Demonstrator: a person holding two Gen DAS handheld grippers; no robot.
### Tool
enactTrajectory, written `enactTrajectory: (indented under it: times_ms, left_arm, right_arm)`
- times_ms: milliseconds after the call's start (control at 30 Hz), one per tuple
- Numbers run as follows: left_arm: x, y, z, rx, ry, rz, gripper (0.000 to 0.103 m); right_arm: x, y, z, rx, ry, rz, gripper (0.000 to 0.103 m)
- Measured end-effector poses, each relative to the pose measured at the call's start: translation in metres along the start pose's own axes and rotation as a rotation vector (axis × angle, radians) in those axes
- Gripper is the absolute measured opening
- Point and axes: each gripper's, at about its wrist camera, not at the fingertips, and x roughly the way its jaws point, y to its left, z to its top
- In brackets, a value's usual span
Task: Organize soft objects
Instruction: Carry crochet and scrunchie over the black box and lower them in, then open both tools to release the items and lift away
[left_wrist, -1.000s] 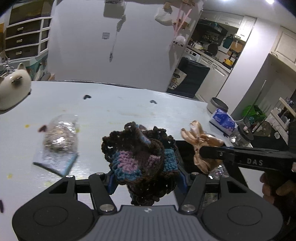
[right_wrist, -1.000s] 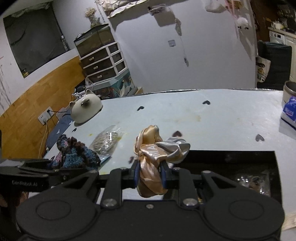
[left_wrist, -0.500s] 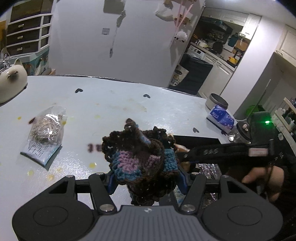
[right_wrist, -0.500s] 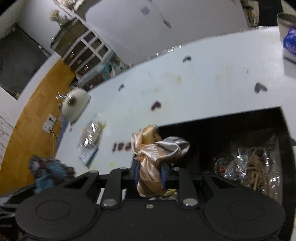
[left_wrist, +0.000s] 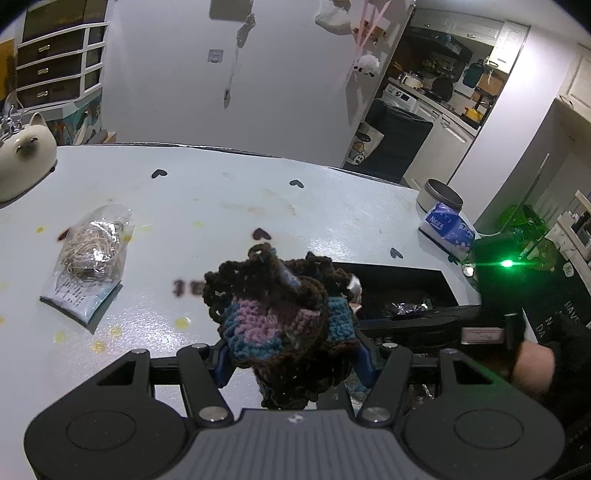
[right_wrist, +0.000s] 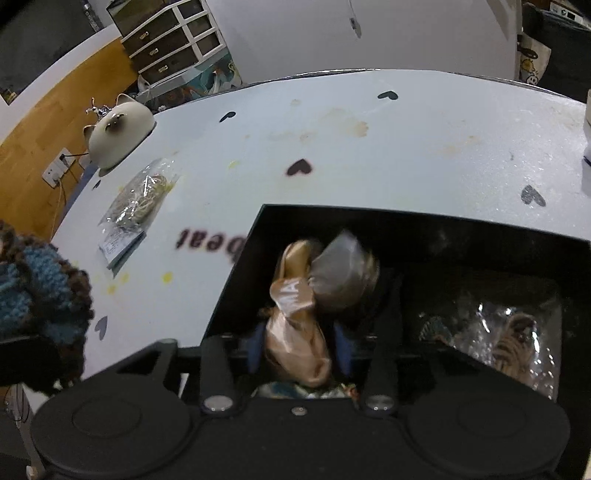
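Note:
My left gripper (left_wrist: 291, 365) is shut on a brown, blue and purple crochet piece (left_wrist: 273, 321), held above the white table beside the left end of a black box (left_wrist: 399, 280). The same crochet piece (right_wrist: 37, 288) shows at the left edge of the right wrist view. My right gripper (right_wrist: 299, 350) hangs over the box's (right_wrist: 236, 280) left part with its jaws opening. A peach and grey satin scrunchie (right_wrist: 295, 317) lies blurred between the blue pads, with a gap on each side.
A clear bag of twine (left_wrist: 90, 254) lies on the table (left_wrist: 332, 206) to the left. A cat-shaped ceramic piece (left_wrist: 22, 162) sits at the far left edge. A blue tissue pack (left_wrist: 448, 227) and a round tin (left_wrist: 441, 194) stand at the right. Plastic bags (right_wrist: 506, 325) lie in the box.
My right gripper has dropped down over the black box and its pads have come off the satin scrunchie. My left gripper drifted toward the box with the crochet piece still held.

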Motion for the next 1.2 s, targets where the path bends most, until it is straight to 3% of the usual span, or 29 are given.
enactTrajectory:
  times_ms: [67,333,533,633,1200]
  left_arm:
    - [0.001,-0.002,0.001,0.006,-0.001,-0.005,0.061]
    - [0.01,-0.016,0.002,0.032,0.0,-0.052,0.061]
    - [0.021,-0.037,0.001,0.055,0.021,-0.116,0.061]
    - [0.032,-0.048,0.0,0.068,0.055,-0.163,0.061]
    - [0.11,-0.122,-0.007,0.157,0.243,-0.383,0.062]
  right_arm:
    - [-0.012,-0.004,-0.003,0.014,-0.016,0.023,0.056]
    - [-0.073,-0.026,-0.008,0.109,-0.135,0.081,0.07]
    - [-0.121,-0.05,-0.017,0.193,-0.246,0.058,0.086]
    - [-0.138,-0.059,-0.025,0.232,-0.285,0.025,0.099]
    - [-0.194,-0.086,-0.073,0.328,-0.385,-0.058,0.099]
